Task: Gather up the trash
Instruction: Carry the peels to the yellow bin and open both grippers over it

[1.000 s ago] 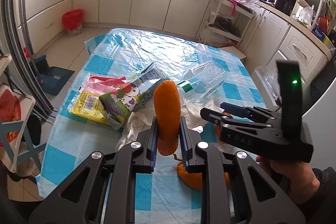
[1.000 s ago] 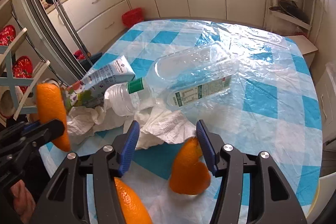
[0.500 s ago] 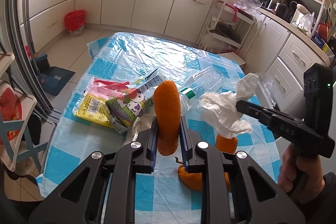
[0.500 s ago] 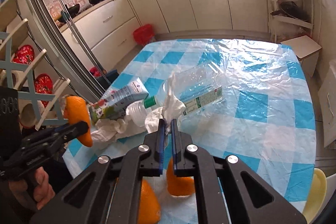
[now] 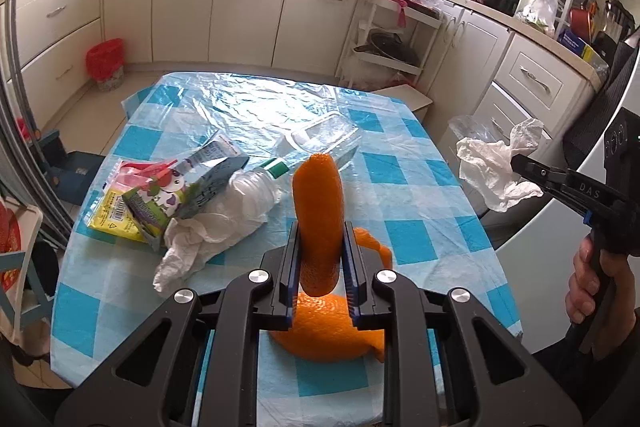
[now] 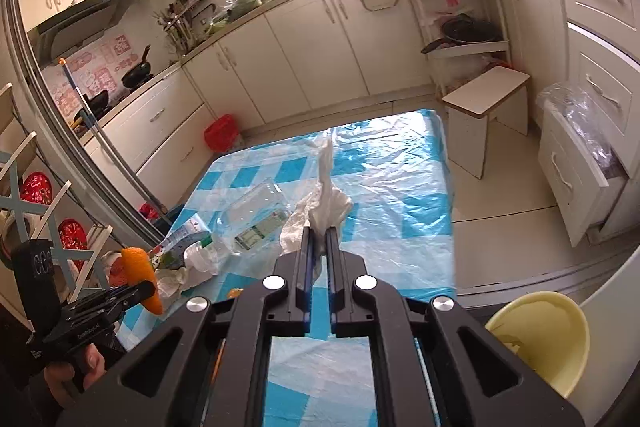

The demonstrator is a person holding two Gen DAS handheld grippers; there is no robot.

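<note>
The right gripper hides the pinched part of a crumpled white tissue, on which its jaws are clamped; the rest stands upright above the tips, clear of the worktop. The left gripper grips a curved orange peel upright between its pads. Its lower end is masked by the fingers. More peel lies on the checked blue cloth directly below, partly covered. A clear bottle lies beyond.

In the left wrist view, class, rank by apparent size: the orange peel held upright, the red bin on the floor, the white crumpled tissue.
1. Orange peel, though nearness inflates it.
2. White tissue.
3. Red bin.
</note>
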